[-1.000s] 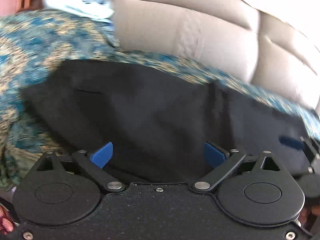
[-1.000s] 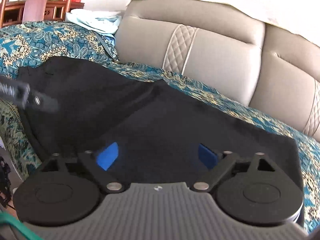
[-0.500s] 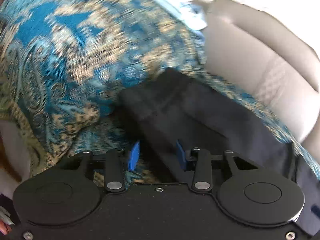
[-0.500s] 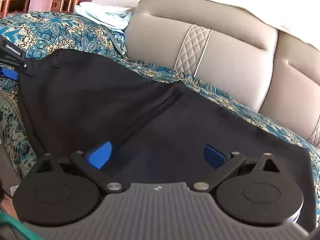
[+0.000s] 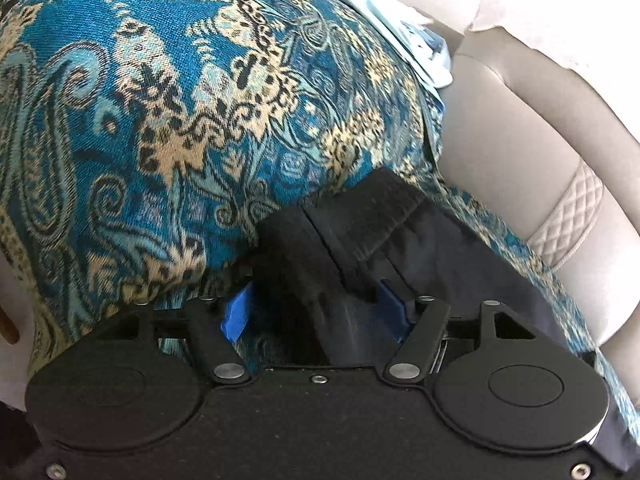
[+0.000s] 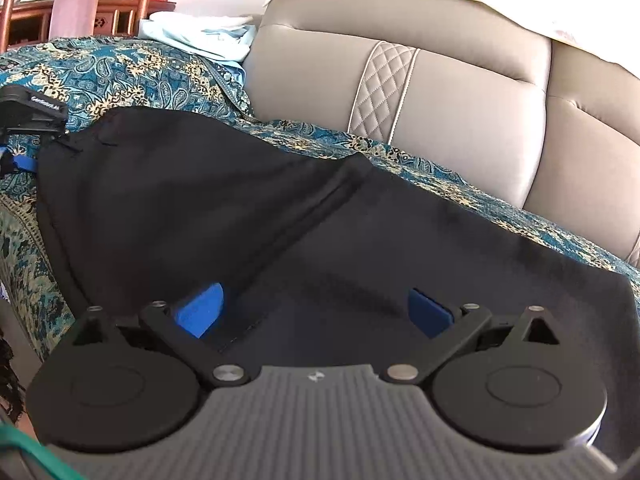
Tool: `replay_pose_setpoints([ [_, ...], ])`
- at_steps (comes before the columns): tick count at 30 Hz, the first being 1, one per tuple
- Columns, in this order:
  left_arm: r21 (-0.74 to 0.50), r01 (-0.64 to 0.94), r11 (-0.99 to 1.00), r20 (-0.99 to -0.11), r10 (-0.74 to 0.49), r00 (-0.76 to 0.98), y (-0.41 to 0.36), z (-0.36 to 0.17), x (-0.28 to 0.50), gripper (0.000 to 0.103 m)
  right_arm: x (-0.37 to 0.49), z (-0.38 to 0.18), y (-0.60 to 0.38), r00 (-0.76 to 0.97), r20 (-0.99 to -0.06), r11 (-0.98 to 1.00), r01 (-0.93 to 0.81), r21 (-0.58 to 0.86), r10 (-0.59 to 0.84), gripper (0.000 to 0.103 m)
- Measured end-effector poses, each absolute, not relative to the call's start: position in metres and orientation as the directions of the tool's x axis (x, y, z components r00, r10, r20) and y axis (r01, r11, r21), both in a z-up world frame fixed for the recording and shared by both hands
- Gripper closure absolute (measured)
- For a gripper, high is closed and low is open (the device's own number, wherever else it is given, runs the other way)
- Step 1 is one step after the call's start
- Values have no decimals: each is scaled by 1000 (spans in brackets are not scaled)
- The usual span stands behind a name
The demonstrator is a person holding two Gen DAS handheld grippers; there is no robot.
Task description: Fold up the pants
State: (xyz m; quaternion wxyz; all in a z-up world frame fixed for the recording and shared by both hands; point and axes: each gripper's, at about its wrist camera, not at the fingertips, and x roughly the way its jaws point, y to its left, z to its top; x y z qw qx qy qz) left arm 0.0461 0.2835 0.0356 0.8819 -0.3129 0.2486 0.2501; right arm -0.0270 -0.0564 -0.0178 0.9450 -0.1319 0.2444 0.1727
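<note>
The black pants (image 6: 248, 208) lie spread across the sofa seat on a teal paisley cover (image 6: 132, 76). In the left wrist view my left gripper (image 5: 316, 312) has the pants' thick waistband corner (image 5: 320, 264) between its blue pads, which are half closed with fabric bunched between them. That gripper also shows at the far left of the right wrist view (image 6: 28, 128), at the pants' left end. My right gripper (image 6: 316, 310) is open wide, its blue pads hovering low over the middle of the pants near a seam (image 6: 304, 216), holding nothing.
The beige leather sofa back (image 6: 400, 92) rises behind the pants. A light blue cloth (image 6: 200, 36) lies on the covered armrest (image 5: 180, 100) at the left. Wooden furniture (image 6: 80, 8) stands behind it.
My left gripper swung from the pants' middle to their left end and narrowed from wide open around the waistband. My right gripper drifted slightly closer and stayed open.
</note>
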Motion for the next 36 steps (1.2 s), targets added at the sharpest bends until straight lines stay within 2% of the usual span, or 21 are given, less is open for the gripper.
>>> replay_pose_setpoints([
  [6,-431,-599,675,-576,306,758,292,32,59,40,-23,-17,-60,803,-528,907,-399,-131,277,0],
  [7,-424,-609,670,-578,317,752,291,32,60,46,-23,-17,-61,800,-532,907,-401,-128,279,0],
  [8,-415,-624,662,-581,335,742,289,33,59,62,-22,-16,-61,797,-535,906,-404,-127,281,0],
  [9,-404,-641,653,-586,354,729,288,35,58,72,-21,-16,-61,793,-538,904,-409,-125,284,0],
  [11,-401,-640,656,-580,359,732,283,43,56,83,-19,-14,-61,781,-551,901,-420,-113,295,0],
  [12,-389,-641,661,-574,370,731,280,49,54,84,-18,-12,-62,769,-562,897,-430,-102,305,0],
  [16,-323,-585,744,-502,389,773,251,82,58,86,-10,-4,-68,706,-616,878,-477,-49,349,0],
  [21,-291,-430,855,-410,295,863,197,131,74,86,0,17,-97,688,-614,900,-426,92,388,0],
  [25,-259,-256,931,-347,158,924,136,160,91,86,11,35,-147,741,-579,941,-265,213,340,0],
  [29,-194,-49,980,-311,-15,950,57,171,107,86,19,41,-217,770,-560,908,-59,415,306,0],
  [32,-135,115,984,-332,-155,931,-8,161,116,85,17,32,-266,772,-542,824,41,565,333,0],
  [36,-140,260,955,-470,-295,832,-74,121,131,82,9,19,-297,771,-544,758,128,639,329,0],
])
